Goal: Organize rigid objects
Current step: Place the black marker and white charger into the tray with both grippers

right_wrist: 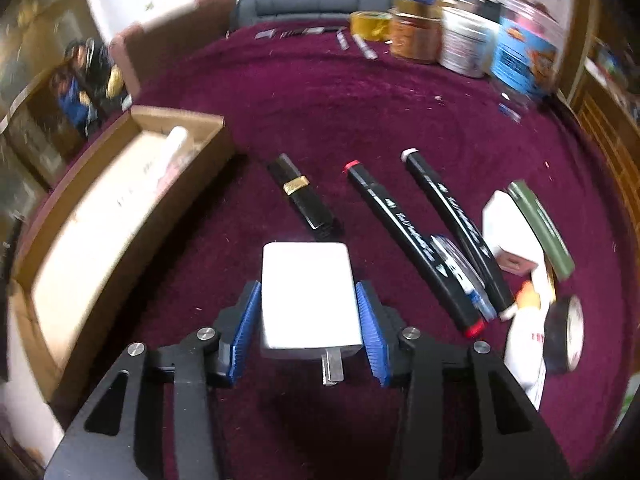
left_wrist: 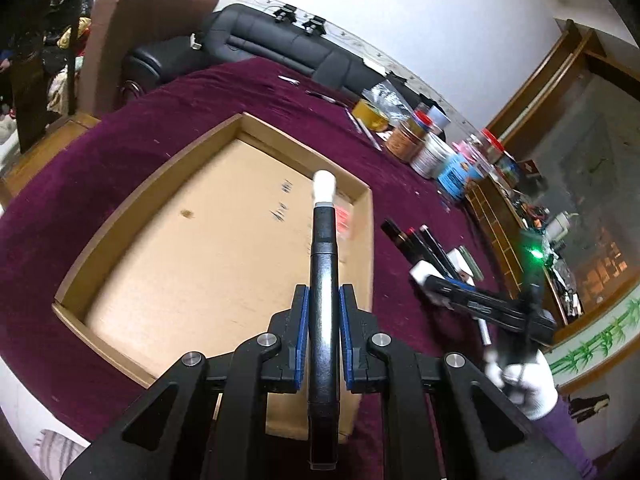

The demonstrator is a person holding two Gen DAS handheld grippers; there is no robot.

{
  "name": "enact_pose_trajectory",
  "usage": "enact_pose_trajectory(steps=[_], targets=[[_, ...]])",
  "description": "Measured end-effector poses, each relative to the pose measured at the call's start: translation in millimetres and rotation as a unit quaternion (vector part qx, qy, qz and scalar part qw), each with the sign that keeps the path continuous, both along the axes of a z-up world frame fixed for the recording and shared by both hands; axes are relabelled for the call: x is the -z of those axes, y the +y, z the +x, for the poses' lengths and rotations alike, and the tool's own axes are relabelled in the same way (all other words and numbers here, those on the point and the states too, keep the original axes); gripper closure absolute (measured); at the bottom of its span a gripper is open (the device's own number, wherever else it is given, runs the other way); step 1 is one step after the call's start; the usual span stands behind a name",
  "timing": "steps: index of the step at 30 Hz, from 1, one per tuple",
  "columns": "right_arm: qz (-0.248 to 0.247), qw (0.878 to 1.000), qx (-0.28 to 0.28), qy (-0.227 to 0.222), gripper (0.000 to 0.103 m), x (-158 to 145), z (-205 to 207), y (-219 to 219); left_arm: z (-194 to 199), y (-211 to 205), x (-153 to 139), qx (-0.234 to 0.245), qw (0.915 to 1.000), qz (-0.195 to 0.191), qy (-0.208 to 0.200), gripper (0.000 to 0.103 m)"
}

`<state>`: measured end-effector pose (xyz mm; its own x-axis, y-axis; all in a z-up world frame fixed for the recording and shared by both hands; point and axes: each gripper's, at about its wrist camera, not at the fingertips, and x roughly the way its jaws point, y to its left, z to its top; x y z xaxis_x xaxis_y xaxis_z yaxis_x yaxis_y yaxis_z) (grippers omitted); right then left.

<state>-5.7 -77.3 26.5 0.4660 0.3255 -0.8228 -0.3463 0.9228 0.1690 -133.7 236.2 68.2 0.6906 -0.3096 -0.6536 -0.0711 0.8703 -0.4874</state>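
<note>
My left tongs [left_wrist: 324, 330] pinch a black marker [left_wrist: 325, 272], white tip forward, over the cardboard tray [left_wrist: 120, 216]; I'd lower it flat onto the tray's floor before letting go. My right tongs [right_wrist: 308, 324] sit against a white charger [right_wrist: 308, 300] on the desk [right_wrist: 320, 100]. Ahead of them lie two markers [right_wrist: 412, 240] and a black tube [right_wrist: 304, 196], none blocking the tray.

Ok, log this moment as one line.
left gripper: shut on black marker, over cardboard tray | right gripper: around white charger, grip unclear | markers on cloth
</note>
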Motion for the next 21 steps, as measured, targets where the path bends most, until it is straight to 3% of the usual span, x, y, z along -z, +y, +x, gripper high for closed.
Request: enact_pose_trajectory(steps=[4, 9, 15, 21], targets=[[0.08, 0.997, 0.009, 0.013, 0.058, -17.4, 1.1, -3.8, 15.7, 14.1, -5.4, -0.001, 0.9999, 0.012, 0.005, 0.092], [0.154, 0.987, -0.019, 0.046, 0.057, -33.2, 18.4, 40.1, 58.8, 20.5, -6.7, 0.006, 0.9992, 0.035, 0.018, 0.092], [0.162, 0.984, -0.043, 0.068, 0.057, -28.2, 41.5, 125.1, 117.6, 30.4, 15.9, 0.012, 0.9976, 0.019, 0.066, 0.092], [0.136, 0.987, -0.004, 0.081, 0.057, 0.2, 72.9, 173.3, 150.9, 42.6, 48.7, -0.015, 0.9955, 0.011, 0.093, 0.092]])
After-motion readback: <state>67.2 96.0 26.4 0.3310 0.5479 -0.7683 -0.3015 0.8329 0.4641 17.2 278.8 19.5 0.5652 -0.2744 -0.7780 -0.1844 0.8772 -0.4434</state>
